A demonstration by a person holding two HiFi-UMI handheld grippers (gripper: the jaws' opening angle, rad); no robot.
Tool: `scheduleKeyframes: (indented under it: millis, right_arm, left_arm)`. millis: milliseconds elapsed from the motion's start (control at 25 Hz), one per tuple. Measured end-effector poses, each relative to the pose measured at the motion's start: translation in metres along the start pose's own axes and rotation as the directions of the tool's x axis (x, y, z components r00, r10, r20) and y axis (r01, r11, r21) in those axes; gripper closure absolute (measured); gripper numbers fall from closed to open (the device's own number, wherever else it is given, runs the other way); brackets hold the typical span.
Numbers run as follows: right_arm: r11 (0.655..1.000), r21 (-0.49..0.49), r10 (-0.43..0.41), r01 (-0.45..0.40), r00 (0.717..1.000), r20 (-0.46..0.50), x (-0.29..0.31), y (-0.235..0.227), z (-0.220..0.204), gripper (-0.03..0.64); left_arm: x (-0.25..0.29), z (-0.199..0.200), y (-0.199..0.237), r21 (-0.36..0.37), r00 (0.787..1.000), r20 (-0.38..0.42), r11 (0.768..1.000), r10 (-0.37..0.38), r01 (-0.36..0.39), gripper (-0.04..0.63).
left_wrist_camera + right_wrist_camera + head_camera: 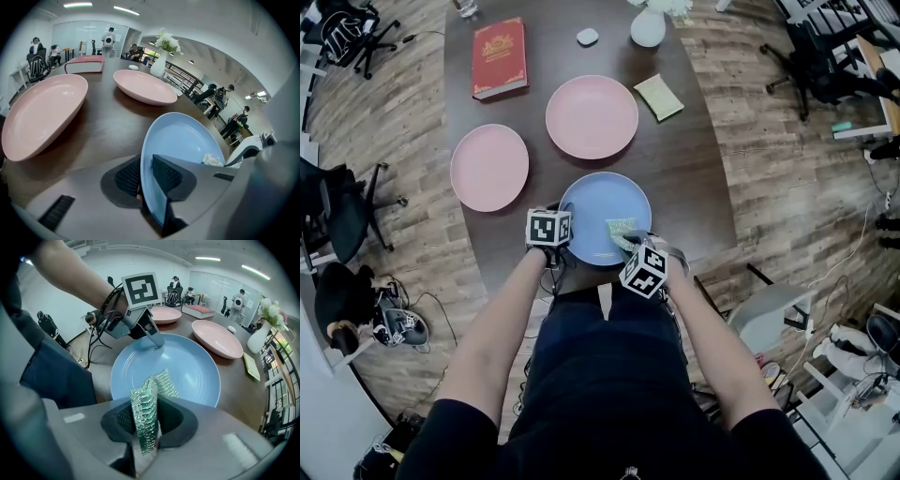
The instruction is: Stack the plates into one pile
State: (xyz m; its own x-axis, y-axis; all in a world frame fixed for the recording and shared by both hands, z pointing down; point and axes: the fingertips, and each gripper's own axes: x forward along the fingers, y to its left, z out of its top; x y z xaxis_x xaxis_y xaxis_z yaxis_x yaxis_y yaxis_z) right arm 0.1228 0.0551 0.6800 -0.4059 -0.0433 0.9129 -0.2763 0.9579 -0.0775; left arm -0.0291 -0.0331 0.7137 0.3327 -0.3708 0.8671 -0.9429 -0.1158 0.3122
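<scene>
The blue plate (602, 202) lies at the near edge of the counter (694, 187), right in front of me. My left tongs (564, 216) pinch its near-left rim, one pad under the lip and one on the inside face, as the left gripper view shows (146, 174). My right tongs (625, 240) are pressed on a green scrubber (149, 404), which hangs over the near-right part of the same plate and seems to touch it. The other two plates are both pink and lie flat, well apart from each other. The left pink plate (489, 167) is far and to the left of my left tongs. The far pink plate (592, 116) is straight beyond the blue one. I judge the stacking not yet begun. The left pink plate is the nearer goal for the hand that has the grip, so the blue plate would travel far-left. I expect the scrubber must come clear of the plate first, or it will drag along.
</scene>
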Motion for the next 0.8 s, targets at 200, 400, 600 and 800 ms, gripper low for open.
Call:
scheduleKeyframes:
  millis: [200,400,600,800]
  right_arm:
    - [1.0,0.007,0.011,-0.011,1.0,-0.008,0.004,0.002,-0.001,0.534]
    - [0.999,0.029,0.036,-0.035,0.999,-0.026,0.009,0.004,0.0,0.532]
    - [0.994,0.063,0.093,-0.09,0.995,-0.047,0.014,0.01,0.001,0.532]
    - [0.983,0.1,0.163,-0.157,0.985,-0.056,0.022,0.024,0.007,0.532]
  left_arm:
    - [0.002,-0.002,0.001,-0.056,1.0,0.017,0.998,-0.017,0.018,0.542]
    - [0.001,0.0,0.004,-0.105,0.999,0.035,0.994,-0.029,0.032,0.552]
    - [0.0,0.002,0.004,-0.125,0.998,0.05,0.991,-0.036,0.042,0.557]
    - [0.002,0.001,0.003,-0.15,0.997,0.059,0.987,-0.056,0.064,0.558]
